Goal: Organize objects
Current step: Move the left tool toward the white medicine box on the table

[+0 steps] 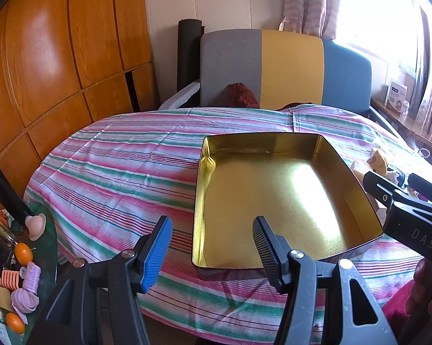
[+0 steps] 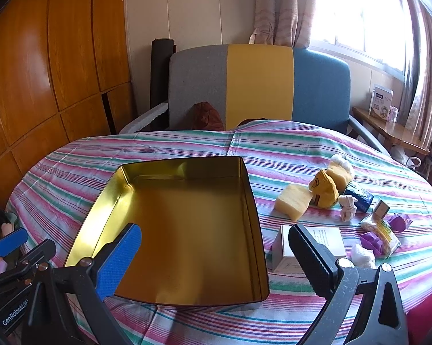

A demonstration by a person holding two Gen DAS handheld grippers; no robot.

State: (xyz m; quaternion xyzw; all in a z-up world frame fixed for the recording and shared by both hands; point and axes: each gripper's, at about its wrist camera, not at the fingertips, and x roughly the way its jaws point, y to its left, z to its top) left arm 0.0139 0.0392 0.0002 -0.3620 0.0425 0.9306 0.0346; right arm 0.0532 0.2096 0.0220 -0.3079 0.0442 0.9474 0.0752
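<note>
The empty gold tin sits mid-frame on the striped bench. Right of it lie sponges, a white box and wrappers. Both the left gripper and right gripper have jaws apart, holding nothing.

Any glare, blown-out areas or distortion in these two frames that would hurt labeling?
Left wrist view: the window is blown out, a bright glare patch sits on the gold tin floor, and fisheye bending curves the wooden wall panels. Right wrist view: the window is overexposed again, the tin's floor reads evenly with soft shadow, and the small items on the striped cloth stay sharp.
</note>
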